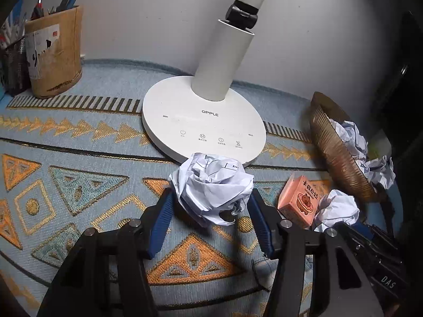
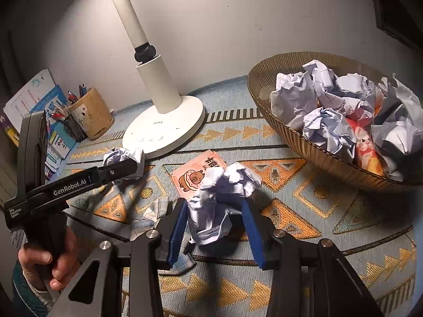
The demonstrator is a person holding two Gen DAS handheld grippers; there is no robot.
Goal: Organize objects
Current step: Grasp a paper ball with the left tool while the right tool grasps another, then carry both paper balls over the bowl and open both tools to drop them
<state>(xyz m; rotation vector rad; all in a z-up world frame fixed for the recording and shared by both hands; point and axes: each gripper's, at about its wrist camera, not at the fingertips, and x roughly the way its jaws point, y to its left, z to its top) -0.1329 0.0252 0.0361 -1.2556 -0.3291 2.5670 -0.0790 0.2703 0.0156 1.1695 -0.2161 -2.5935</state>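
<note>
A crumpled white paper ball (image 1: pixel 211 185) lies on the patterned mat just in front of the lamp base. My left gripper (image 1: pixel 208 200) has its blue pads pressed against both sides of it. The right wrist view shows a second crumpled paper ball (image 2: pixel 224 185), and my right gripper (image 2: pixel 215 211) is shut on it. That ball rests against a pink box with a cartoon animal (image 2: pixel 193 177). A brown ribbed basket (image 2: pixel 330 158) at the right holds several crumpled paper balls and a colourful packet. From the right wrist view the left gripper (image 2: pixel 124 169) sits over its ball, held by a hand (image 2: pixel 60 259).
A white desk lamp base (image 1: pixel 203 121) with a thick stem stands at the back centre. A brown pen holder (image 1: pixel 55 52) and a mesh cup with pens are at the back left. Books (image 2: pixel 39 100) lean against the wall. A checked cloth (image 2: pixel 153 211) lies near the front.
</note>
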